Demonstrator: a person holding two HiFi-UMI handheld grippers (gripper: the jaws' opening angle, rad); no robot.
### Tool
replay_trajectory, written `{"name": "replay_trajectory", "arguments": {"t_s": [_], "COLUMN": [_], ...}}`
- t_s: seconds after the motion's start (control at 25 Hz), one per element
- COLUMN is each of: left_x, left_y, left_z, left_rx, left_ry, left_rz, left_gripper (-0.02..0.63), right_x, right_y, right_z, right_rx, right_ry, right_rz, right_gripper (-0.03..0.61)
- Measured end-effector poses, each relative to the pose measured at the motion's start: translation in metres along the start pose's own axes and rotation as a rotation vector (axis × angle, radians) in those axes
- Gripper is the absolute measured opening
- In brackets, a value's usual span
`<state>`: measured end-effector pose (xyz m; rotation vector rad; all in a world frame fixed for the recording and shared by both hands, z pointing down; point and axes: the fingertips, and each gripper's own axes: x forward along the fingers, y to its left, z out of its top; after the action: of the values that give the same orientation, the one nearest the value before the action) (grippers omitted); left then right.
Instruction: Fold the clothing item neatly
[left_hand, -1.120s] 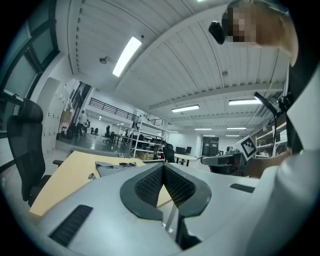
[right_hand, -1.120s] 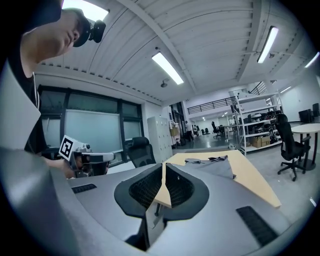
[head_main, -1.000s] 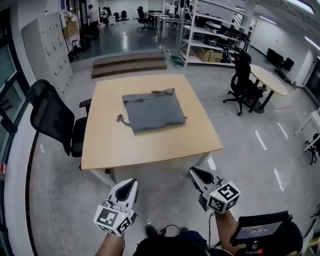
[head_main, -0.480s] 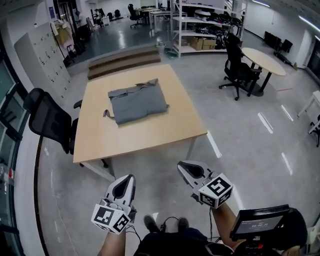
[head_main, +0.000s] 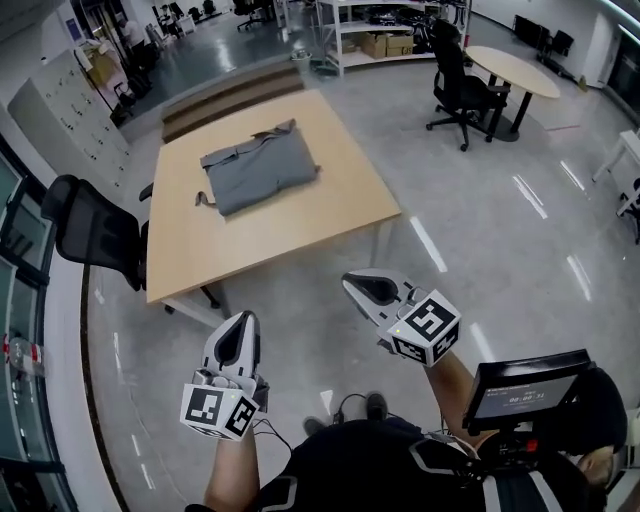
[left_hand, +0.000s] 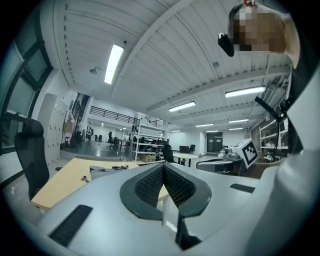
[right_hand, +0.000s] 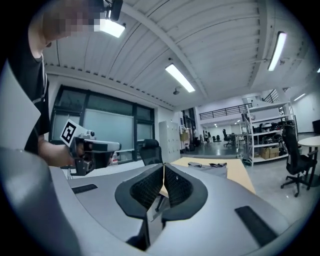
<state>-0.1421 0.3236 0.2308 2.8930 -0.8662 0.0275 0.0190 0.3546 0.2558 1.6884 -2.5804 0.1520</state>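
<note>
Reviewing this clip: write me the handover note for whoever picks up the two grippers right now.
Left gripper: shut, empty, held over the floor, short of the table.
Right gripper: shut, empty, also over the floor, off the table.
Gray garment: on the table's far half, folded into a rough rectangle; neither gripper touches it.
Done: the main folds appear made.
Left: a small strip sticks out at its left edge and the far edge looks uneven; probably tuck and square those, if anything.
</note>
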Motion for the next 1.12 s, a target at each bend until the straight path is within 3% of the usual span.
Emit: {"name": "replay_trajectory", "arguments": {"t_s": [0.16,0.52,1.12], "left_x": [-0.017,-0.042,-0.05], "left_y": [0.02,0.032,0.03], "left_z": [0.018,0.022,0.024], "left_rx": [0.0,-0.019,-0.049], "left_ry": [-0.027,-0.049,-0.059], "left_rz": [0.015,-0.016,-0.031], "left_gripper": [0.0,0.0,0.0], "right_x": [0.005,0.009,0.013], "right_y": [0.01,0.04,0.046], "right_z": [0.016,0.022,0.033], "right_rx": [0.067,0.047,0.033], "right_ry": [-0.011,-0.001,-0.023], "right_rz": [-0.045,-0.071,-0.077], "right_gripper": [0.011,0.009,0.008]}}
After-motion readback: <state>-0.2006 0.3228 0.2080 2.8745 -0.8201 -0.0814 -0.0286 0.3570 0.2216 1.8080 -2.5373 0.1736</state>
